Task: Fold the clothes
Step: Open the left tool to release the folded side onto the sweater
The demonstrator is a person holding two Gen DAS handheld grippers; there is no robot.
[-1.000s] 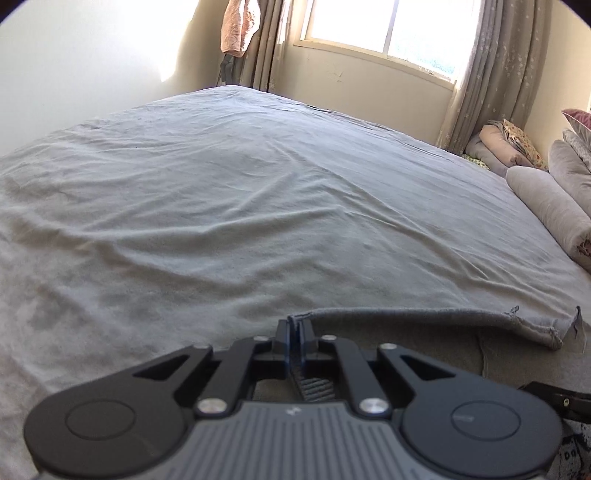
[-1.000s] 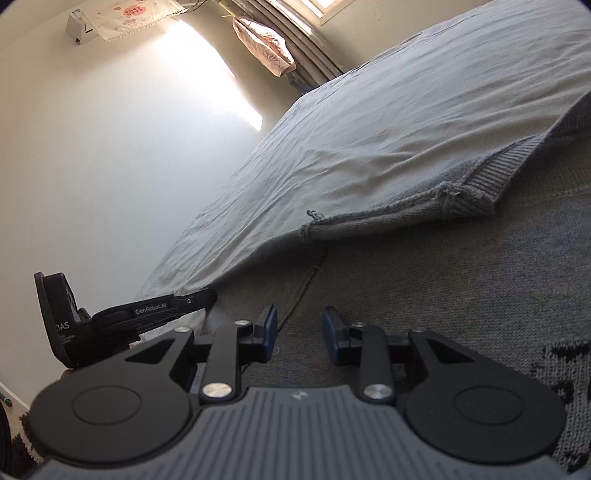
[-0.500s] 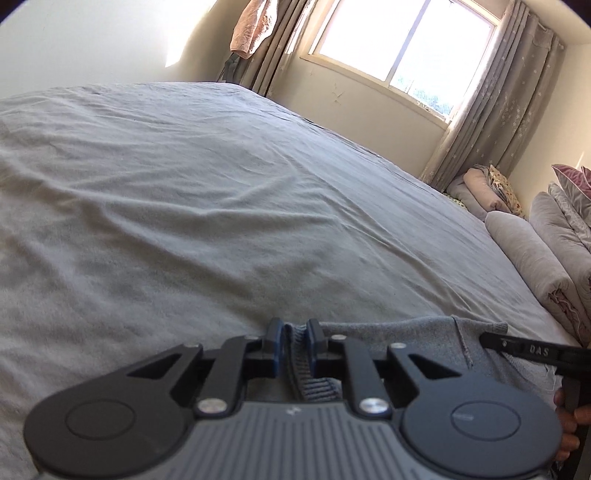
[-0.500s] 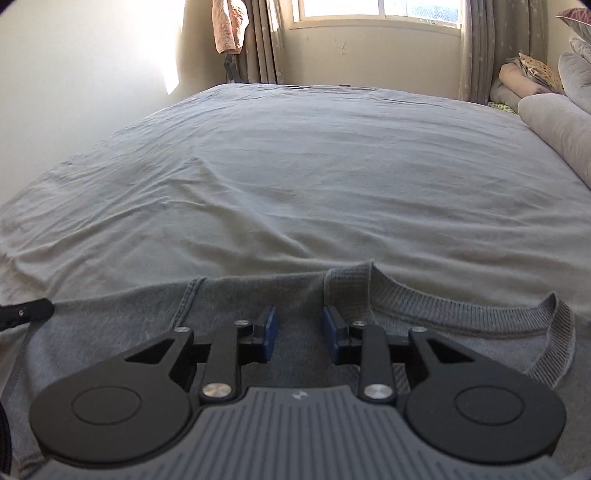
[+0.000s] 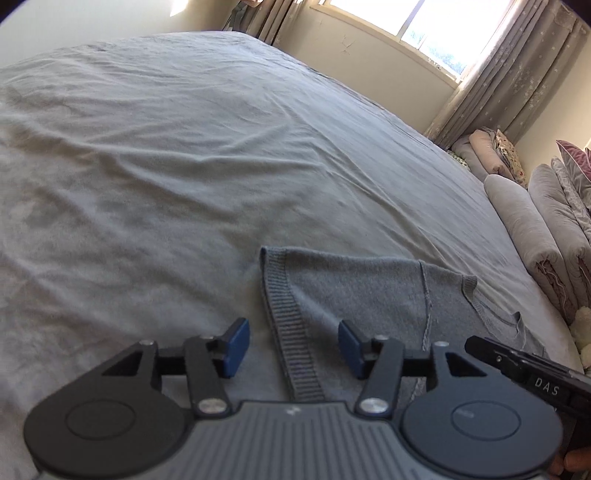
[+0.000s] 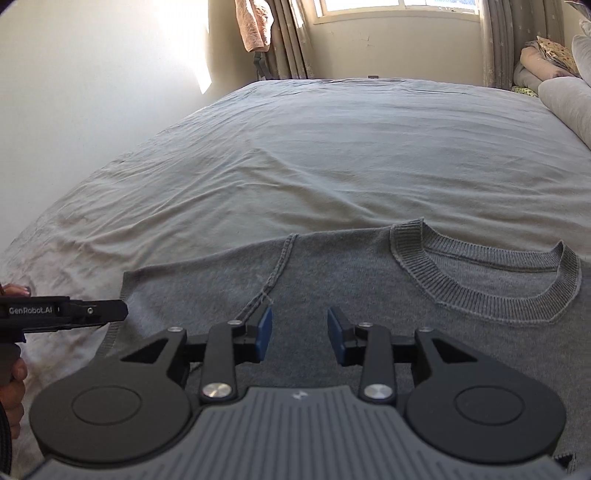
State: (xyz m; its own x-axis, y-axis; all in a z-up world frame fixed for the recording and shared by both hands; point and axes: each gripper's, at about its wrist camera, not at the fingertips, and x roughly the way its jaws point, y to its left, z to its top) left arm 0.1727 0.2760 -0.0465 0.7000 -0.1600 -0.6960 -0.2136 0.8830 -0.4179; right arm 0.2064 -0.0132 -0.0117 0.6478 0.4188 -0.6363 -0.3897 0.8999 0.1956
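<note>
Two pillows [image 5: 532, 221] beside sweater [image 6: 369, 295], bedsheet [image 6: 332, 147].

One grey sweater [image 6: 369, 280] lies on one bed [image 6: 332, 147]. Two grippers are in view, the left [image 5: 293, 345] and the right [image 6: 300, 338], each with two blue pads [image 6: 265, 334]. One window [image 6: 395, 3] shows, with curtains [image 6: 291, 37] on both its sides. One pink cloth [image 6: 253, 24] hangs by the curtain. Bedding rolls [image 5: 524, 225] are stacked at the bed's right side, at least three; an exact count cannot be made. One hand [image 6: 14, 387] shows at the left edge.
</note>
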